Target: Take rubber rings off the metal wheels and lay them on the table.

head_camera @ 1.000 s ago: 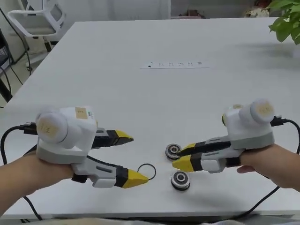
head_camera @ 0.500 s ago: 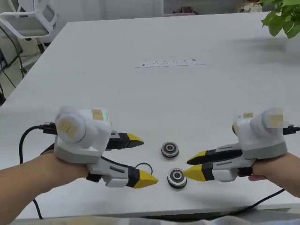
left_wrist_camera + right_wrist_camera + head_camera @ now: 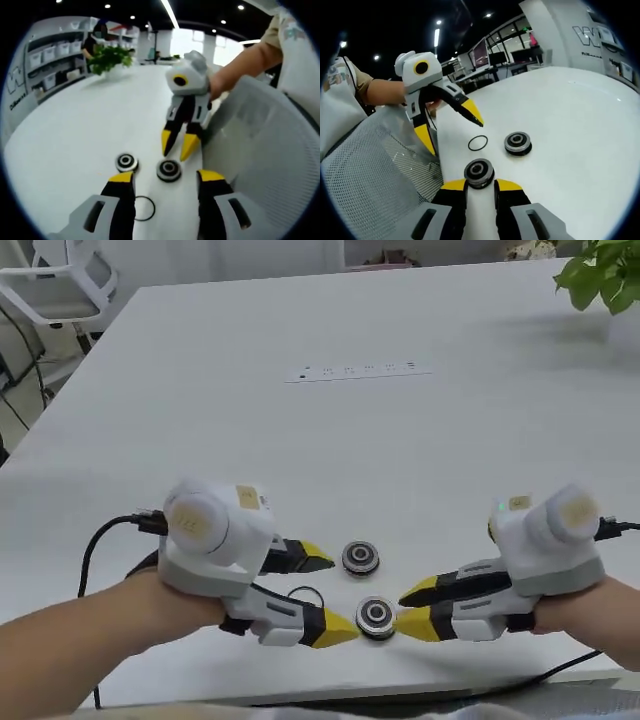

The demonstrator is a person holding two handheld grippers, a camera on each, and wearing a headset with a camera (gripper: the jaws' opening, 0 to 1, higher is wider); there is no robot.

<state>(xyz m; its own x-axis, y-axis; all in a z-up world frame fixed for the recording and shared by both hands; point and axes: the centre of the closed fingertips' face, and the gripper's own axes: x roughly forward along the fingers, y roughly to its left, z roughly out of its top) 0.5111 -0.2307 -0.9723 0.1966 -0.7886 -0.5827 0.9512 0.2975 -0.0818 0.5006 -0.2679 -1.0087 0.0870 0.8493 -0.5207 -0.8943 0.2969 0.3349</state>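
Observation:
Two metal wheels with black rubber rings lie near the table's front edge: a far wheel [image 3: 361, 557] [image 3: 127, 162] [image 3: 518, 142] and a near wheel [image 3: 376, 616] [image 3: 169, 170] [image 3: 479, 172]. A loose black rubber ring [image 3: 305, 595] [image 3: 143, 207] [image 3: 478, 142] lies flat to their left. My left gripper [image 3: 340, 595] [image 3: 166, 177] is wide open, its jaws spanning the loose ring, with the tips just left of the wheels. My right gripper [image 3: 405, 608] [image 3: 481, 186] is narrowly open, its tips at the near wheel's right edge. Whether they touch it I cannot tell.
The wheels lie on a white table [image 3: 400, 460]. A row of small printed marks [image 3: 358, 370] lies at mid-table. A green plant [image 3: 600, 275] stands at the far right and a white chair [image 3: 55, 285] beyond the far left corner. A mesh chair back [image 3: 380, 170] is close to the front edge.
My left gripper has moved right, its jaws now over the loose ring next to the wheels. The right gripper has pulled back and down from the far wheel to the near one.

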